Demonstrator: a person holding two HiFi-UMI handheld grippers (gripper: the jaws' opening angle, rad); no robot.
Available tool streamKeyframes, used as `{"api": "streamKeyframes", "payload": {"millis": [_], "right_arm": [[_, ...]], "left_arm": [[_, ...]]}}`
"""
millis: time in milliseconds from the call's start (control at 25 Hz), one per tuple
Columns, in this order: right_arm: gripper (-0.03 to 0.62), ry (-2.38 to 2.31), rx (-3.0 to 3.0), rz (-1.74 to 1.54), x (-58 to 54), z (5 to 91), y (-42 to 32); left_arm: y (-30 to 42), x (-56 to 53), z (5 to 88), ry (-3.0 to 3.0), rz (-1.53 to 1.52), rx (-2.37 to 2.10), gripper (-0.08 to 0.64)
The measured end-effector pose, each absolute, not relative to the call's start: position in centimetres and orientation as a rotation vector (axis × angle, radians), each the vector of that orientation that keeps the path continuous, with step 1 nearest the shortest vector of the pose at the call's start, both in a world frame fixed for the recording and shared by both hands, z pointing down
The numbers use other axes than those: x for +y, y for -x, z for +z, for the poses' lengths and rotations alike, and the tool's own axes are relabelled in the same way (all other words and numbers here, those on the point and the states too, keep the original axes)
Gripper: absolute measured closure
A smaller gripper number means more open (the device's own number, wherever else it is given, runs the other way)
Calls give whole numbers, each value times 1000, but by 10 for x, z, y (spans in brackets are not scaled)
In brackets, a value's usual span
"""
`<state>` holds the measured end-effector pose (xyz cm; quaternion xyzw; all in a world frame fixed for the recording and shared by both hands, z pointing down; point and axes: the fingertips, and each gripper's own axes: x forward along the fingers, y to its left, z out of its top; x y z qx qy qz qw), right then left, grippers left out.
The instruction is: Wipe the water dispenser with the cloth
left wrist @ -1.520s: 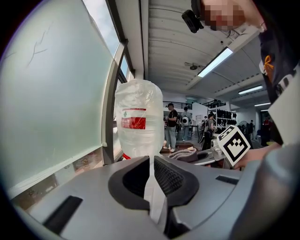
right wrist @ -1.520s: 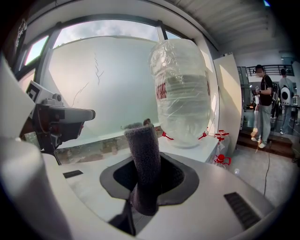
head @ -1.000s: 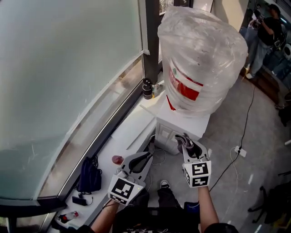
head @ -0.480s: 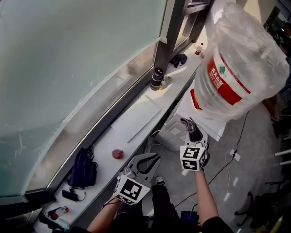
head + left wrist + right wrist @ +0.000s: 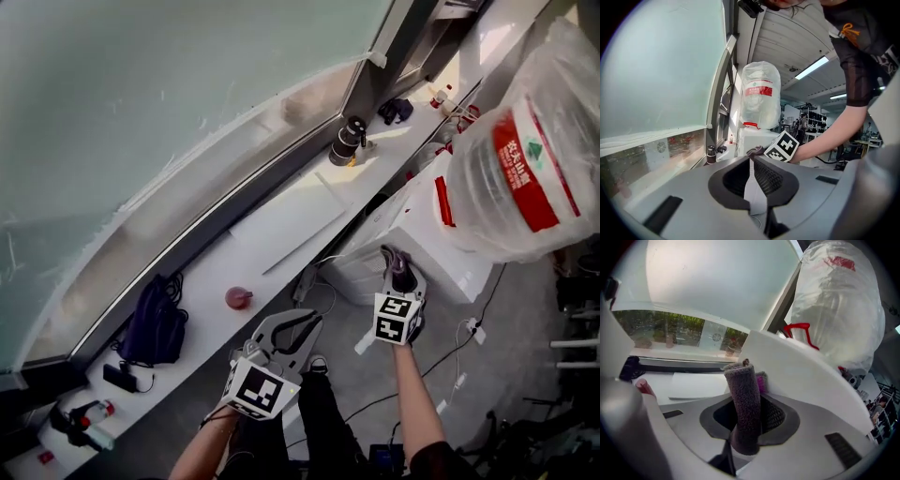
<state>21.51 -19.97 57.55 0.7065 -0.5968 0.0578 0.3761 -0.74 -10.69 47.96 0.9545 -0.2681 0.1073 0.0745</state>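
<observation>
The white water dispenser [image 5: 424, 232] stands at the right, topped by a plastic-wrapped bottle [image 5: 525, 178] with a red label. My right gripper [image 5: 397, 273] is shut on a grey-purple cloth [image 5: 397, 262], whose tip rests against the dispenser's lower front. In the right gripper view the rolled cloth [image 5: 743, 404] sticks up between the jaws, close to the white cabinet edge [image 5: 806, 376]. My left gripper [image 5: 314, 321] hangs lower left, apart from the dispenser, jaws together with nothing in them. The left gripper view shows the bottle [image 5: 760, 96] and dispenser far ahead.
A long white window ledge [image 5: 272, 258] runs along the glass on the left. It carries a black flask [image 5: 347, 142], a flat white sheet [image 5: 286, 223], a small pink object [image 5: 238, 298] and a dark bag [image 5: 155, 323]. Cables and a plug [image 5: 473, 330] lie on the floor.
The head view has swung left and tilted, so the dispenser and bottle now sit further right. My right gripper still holds the cloth at the dispenser's front; the left gripper stays low.
</observation>
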Motion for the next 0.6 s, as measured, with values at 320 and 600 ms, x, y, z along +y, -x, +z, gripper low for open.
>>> {"api": "streamKeyframes", "payload": {"millis": [320, 600], "right_arm": [[486, -1765, -1471, 313, -195, 688, -232], [488, -1648, -1444, 318, -199, 788, -228]], "left_arm": [[17, -104, 539, -2763, 300, -922, 522], [24, -90, 603, -2709, 351, -965, 523]]}}
